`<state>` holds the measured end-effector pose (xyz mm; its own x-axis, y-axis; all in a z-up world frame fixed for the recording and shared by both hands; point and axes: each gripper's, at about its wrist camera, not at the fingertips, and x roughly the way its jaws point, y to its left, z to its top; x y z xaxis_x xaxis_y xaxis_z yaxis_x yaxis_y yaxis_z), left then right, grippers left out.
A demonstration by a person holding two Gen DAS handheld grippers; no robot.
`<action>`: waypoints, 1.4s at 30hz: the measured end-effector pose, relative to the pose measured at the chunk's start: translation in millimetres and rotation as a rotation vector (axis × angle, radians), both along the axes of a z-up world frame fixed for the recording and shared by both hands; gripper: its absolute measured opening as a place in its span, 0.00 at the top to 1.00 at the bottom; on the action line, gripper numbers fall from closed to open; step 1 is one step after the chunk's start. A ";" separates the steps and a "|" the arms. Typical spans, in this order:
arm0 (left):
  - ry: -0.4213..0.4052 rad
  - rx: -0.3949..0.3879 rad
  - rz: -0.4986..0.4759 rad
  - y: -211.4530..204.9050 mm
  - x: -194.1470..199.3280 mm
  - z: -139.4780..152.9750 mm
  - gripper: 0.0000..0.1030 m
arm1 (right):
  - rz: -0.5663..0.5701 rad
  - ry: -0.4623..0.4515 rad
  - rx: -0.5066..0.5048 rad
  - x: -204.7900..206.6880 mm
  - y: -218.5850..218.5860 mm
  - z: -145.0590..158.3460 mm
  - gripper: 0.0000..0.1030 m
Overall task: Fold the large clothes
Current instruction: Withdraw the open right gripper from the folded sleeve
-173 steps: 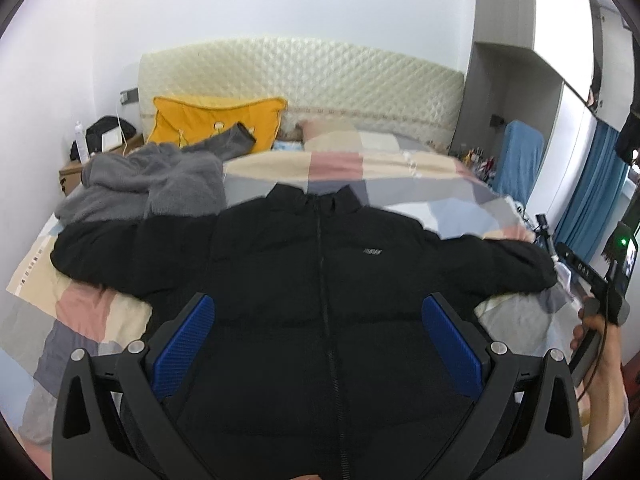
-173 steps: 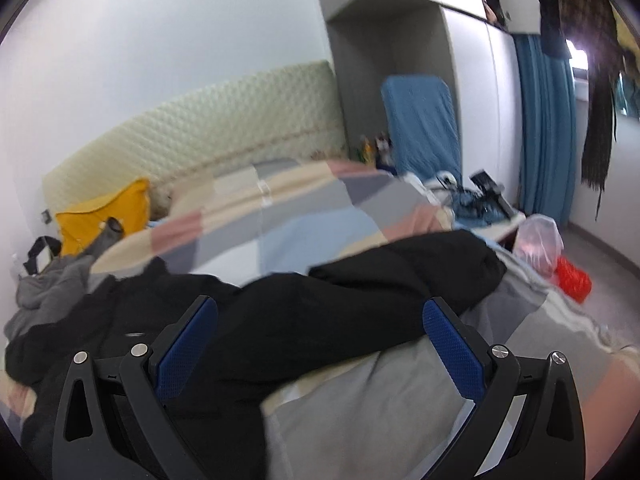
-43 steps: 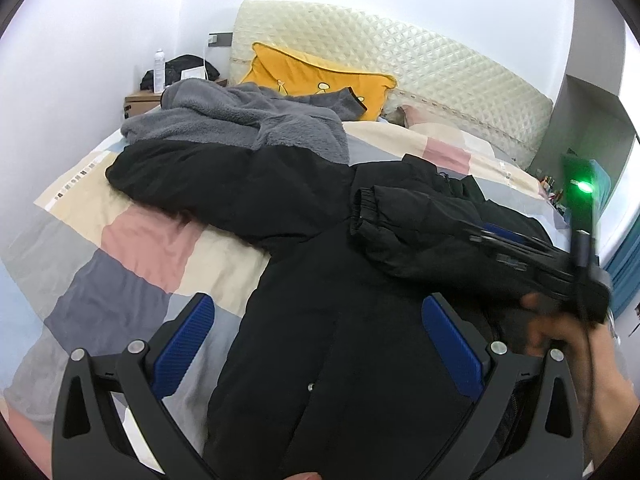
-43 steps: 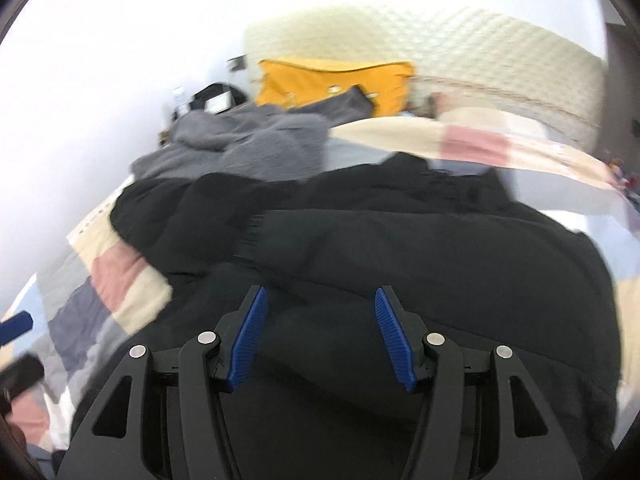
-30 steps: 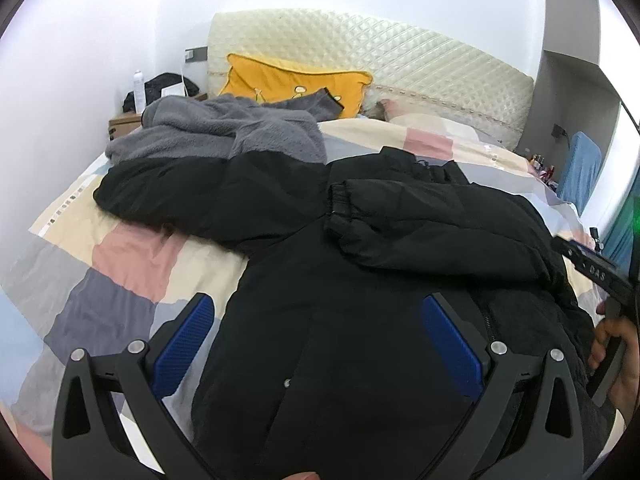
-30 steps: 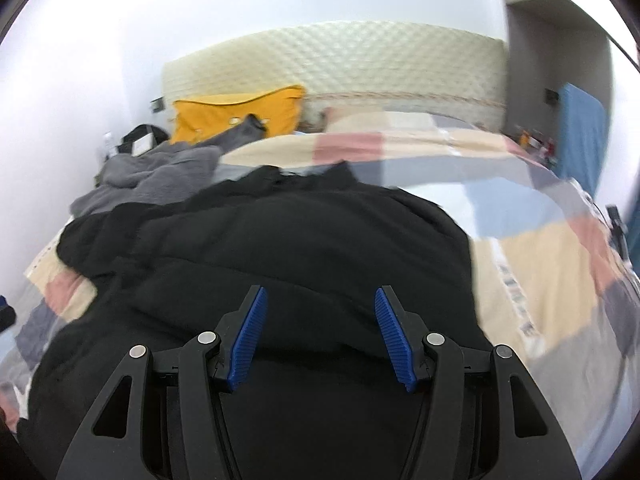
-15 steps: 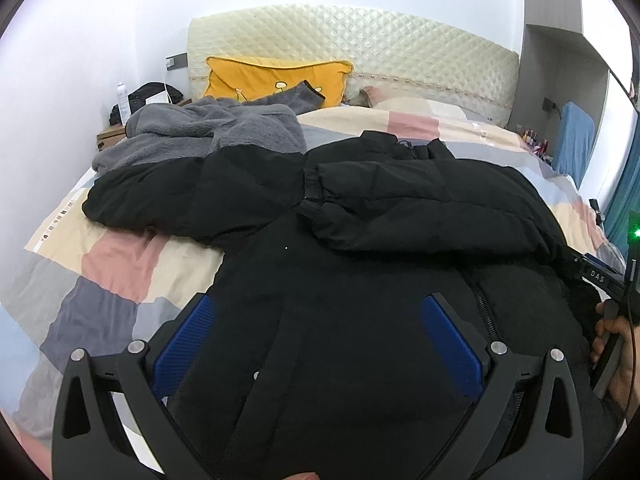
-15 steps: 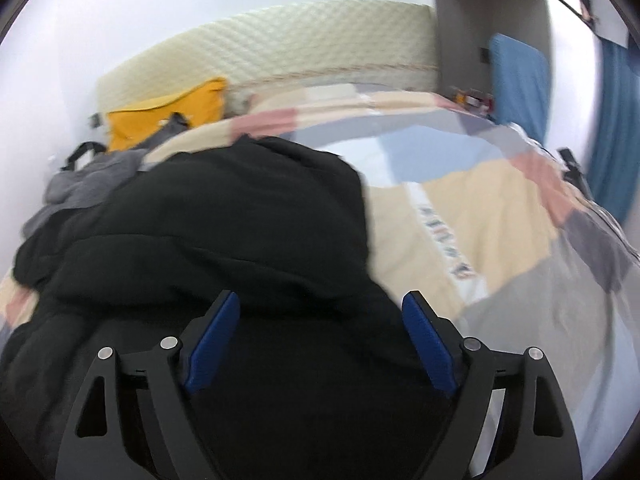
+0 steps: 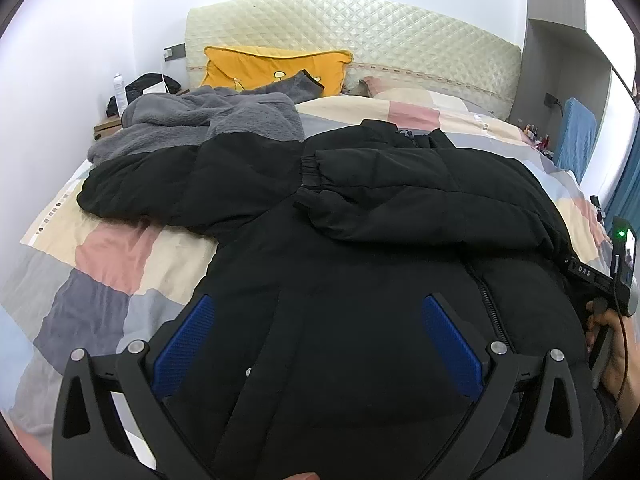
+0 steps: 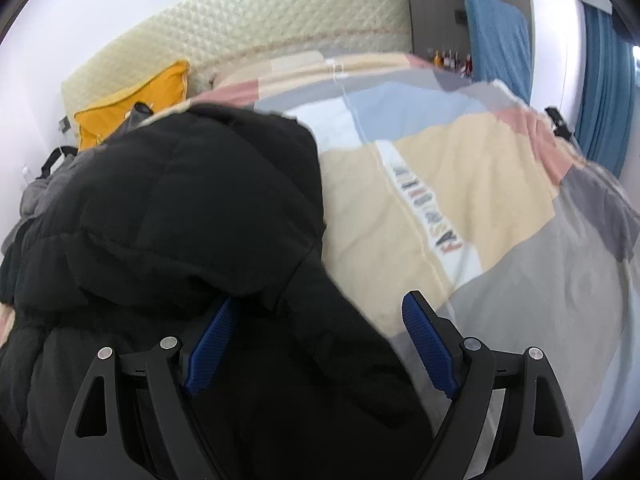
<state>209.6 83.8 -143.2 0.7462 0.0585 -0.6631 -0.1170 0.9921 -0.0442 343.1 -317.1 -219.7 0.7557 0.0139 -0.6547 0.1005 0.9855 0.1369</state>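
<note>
Across the centre and lower half of the left wrist view: black puffer jacket (image 9: 360,280), front up, zipper running down at right of centre, lying on the patchwork quilt (image 9: 120,248).

- Right sleeve (image 9: 400,196): folded across the chest, elastic cuff near mid-frame, pointing toward the upper left.
- Left sleeve (image 9: 152,180): unfolded, stretched toward the left edge, its upper side touching the grey fleece garment (image 9: 208,120).
- Left gripper (image 9: 316,340): bottom centre, blue pads spread wide, nothing between them, hovering over the jacket's lower front.
- Right gripper (image 10: 316,328): bottom centre of the right wrist view, jaws apart, empty, over the jacket's right side edge where black fabric meets the quilt. This view is motion-blurred.
- Right hand (image 9: 612,352): lower right edge of the left wrist view, holding the handle of its tool.
- Background, upper frame: yellow pillow (image 9: 272,68), quilted headboard (image 9: 360,32).

Step in hand, as judged: folding the outstretched left sleeve over the chest to match the other.

Handling notes: pinch near the cuff, taking one layer of sleeve only and none of the fleece beside it. Lift just clear of the body, carry it across, and lay it flat on the folded sleeve. Puffer fill springs back, so press the crease at the shoulder before letting go. Slippery shell; a shallow pinch may slide off.
</note>
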 end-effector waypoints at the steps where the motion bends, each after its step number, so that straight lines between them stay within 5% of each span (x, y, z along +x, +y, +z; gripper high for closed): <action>1: -0.002 -0.003 -0.002 0.3 -0.1 0.4 0.00 | -0.008 -0.011 0.002 -0.4 -2.0 1.6 0.19; 14: -0.055 -0.012 -0.018 -4.0 -8.6 16.9 0.00 | -0.032 -0.041 -0.005 -11.3 -3.1 14.3 0.19; 26: -0.109 0.020 -0.047 -17.2 -32.7 35.0 0.00 | 0.138 -0.196 -0.010 -91.0 49.1 95.7 0.19; 42: -0.129 0.010 -0.074 -25.3 -63.1 39.7 0.00 | 0.254 -0.304 0.006 -200.3 62.1 137.1 0.18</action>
<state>146.6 58.5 -103.5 0.8277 0.0066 -0.5611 -0.0379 0.9983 -0.0441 142.8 -255.0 -82.6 0.8870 0.2286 -0.4013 -0.1924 0.9728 0.1291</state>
